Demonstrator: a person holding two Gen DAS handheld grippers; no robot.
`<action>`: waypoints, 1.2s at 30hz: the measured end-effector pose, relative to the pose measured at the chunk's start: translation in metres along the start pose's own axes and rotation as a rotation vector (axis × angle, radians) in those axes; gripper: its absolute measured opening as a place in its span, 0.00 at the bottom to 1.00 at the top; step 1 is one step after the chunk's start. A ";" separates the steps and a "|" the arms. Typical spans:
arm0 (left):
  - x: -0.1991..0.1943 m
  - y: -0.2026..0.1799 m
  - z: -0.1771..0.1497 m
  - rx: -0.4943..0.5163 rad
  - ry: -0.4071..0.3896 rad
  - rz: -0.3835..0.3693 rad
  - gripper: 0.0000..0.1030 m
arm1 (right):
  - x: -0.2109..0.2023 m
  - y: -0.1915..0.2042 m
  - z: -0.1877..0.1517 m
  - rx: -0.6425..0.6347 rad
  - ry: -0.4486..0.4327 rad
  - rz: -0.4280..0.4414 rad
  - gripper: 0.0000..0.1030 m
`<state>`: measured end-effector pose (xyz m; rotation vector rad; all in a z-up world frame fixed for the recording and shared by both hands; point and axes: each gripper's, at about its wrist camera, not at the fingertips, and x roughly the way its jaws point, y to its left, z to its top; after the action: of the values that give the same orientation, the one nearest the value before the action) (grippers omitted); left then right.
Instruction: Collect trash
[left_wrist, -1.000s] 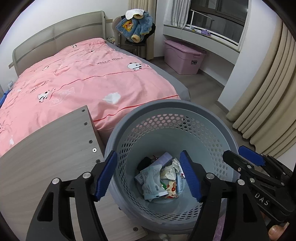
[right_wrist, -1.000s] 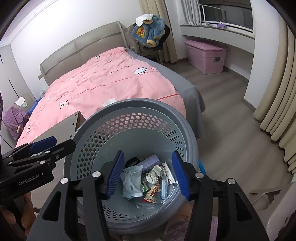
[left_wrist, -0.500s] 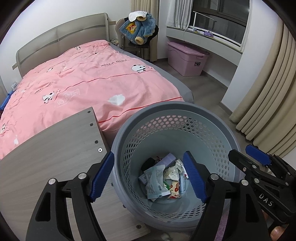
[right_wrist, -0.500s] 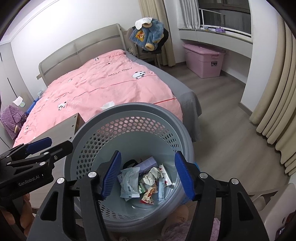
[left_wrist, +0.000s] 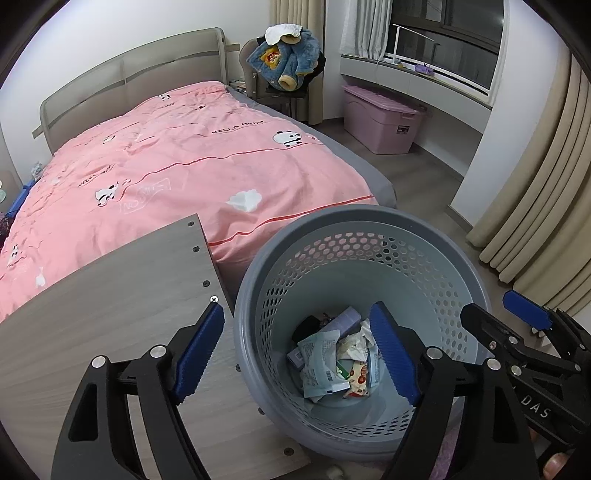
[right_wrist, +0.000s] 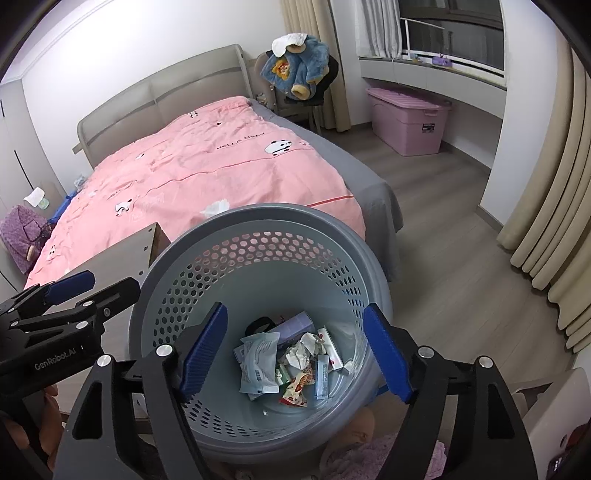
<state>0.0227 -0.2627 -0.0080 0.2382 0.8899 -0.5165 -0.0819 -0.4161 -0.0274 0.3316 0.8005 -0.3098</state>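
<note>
A grey perforated trash basket (left_wrist: 436, 236) stands on the floor by the bed; it also shows in the right wrist view (right_wrist: 325, 225). Several wrappers and crumpled papers (left_wrist: 332, 362) lie at its bottom, also in the right wrist view (right_wrist: 291, 362). A white crumpled tissue (left_wrist: 243, 200) lies on the pink bed cover, also in the right wrist view (right_wrist: 214, 207). My left gripper (left_wrist: 295, 350) is open and empty above the basket's left rim. My right gripper (right_wrist: 295, 350) is open and empty above the basket.
A wooden panel (left_wrist: 110, 295) lies left of the basket at the bed's foot. The pink bed (left_wrist: 166, 155) fills the left. A pink storage box (left_wrist: 384, 118), a chair with a blue jacket (left_wrist: 288, 62) and beige curtains (left_wrist: 546, 184) stand beyond.
Both grippers have drawn back and upward from the basket, so it looks smaller and lower. Both stay open and empty. The trash has not moved.
</note>
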 end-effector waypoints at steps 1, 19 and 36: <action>0.000 0.000 0.000 0.001 0.000 0.001 0.76 | 0.000 0.000 0.000 0.002 -0.001 -0.001 0.74; 0.004 -0.001 -0.001 0.012 0.010 0.043 0.79 | 0.001 -0.004 0.000 0.017 -0.001 -0.010 0.79; 0.001 -0.001 -0.001 0.009 0.008 0.054 0.79 | 0.001 -0.003 0.000 0.017 -0.002 -0.010 0.80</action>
<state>0.0218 -0.2633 -0.0092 0.2722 0.8870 -0.4698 -0.0829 -0.4190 -0.0285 0.3434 0.7980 -0.3260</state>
